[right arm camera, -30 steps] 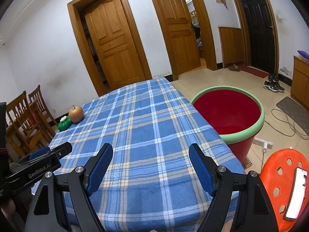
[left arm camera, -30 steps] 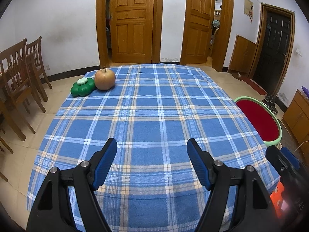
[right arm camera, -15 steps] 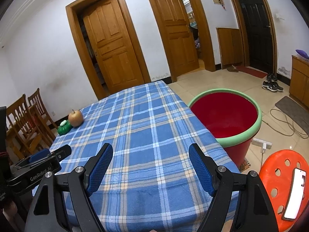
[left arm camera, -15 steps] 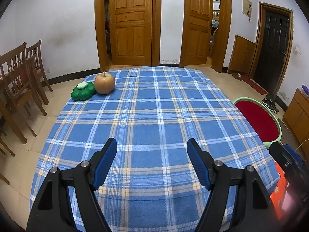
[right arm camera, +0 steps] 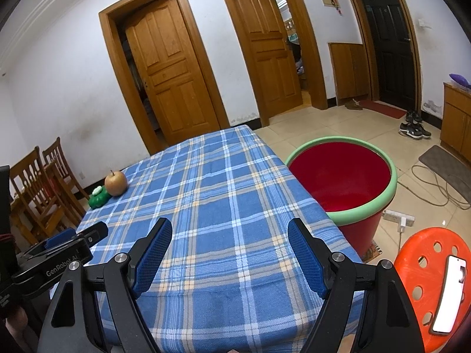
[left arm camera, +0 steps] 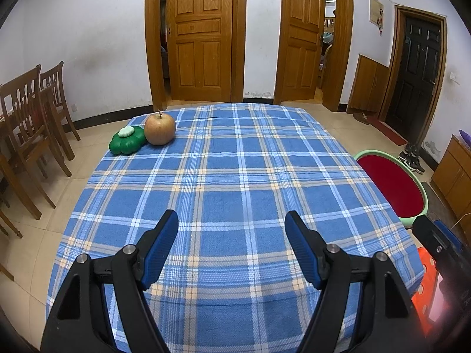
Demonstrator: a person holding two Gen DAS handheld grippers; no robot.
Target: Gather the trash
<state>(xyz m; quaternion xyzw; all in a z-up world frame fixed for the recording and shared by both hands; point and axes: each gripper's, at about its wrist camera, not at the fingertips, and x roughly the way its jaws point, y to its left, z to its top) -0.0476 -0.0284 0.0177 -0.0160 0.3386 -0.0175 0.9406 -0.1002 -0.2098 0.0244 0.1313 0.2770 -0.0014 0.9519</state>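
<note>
An apple (left arm camera: 159,128) and a green clover-shaped object with a white top (left arm camera: 127,143) sit together at the far left corner of the blue plaid table (left arm camera: 235,182). They also show small in the right wrist view, the apple (right arm camera: 115,183) beside the green object (right arm camera: 99,196). A red bucket with a green rim (right arm camera: 341,176) stands on the floor by the table's right side, seen too as the bucket (left arm camera: 391,185) in the left view. My left gripper (left arm camera: 231,223) and right gripper (right arm camera: 229,232) hover open over the table's near end, nothing between their fingers.
Wooden chairs (left arm camera: 26,135) stand left of the table. An orange stool (right arm camera: 432,282) with a phone (right arm camera: 449,294) on it is at the near right. A power strip (right arm camera: 399,217) and cable lie on the floor beyond the bucket. Wooden doors (left arm camera: 200,38) line the far wall.
Both views have tilted slightly, so the table sits a little lower in frame. The grippers' openings have not changed and nothing on the table has moved.
</note>
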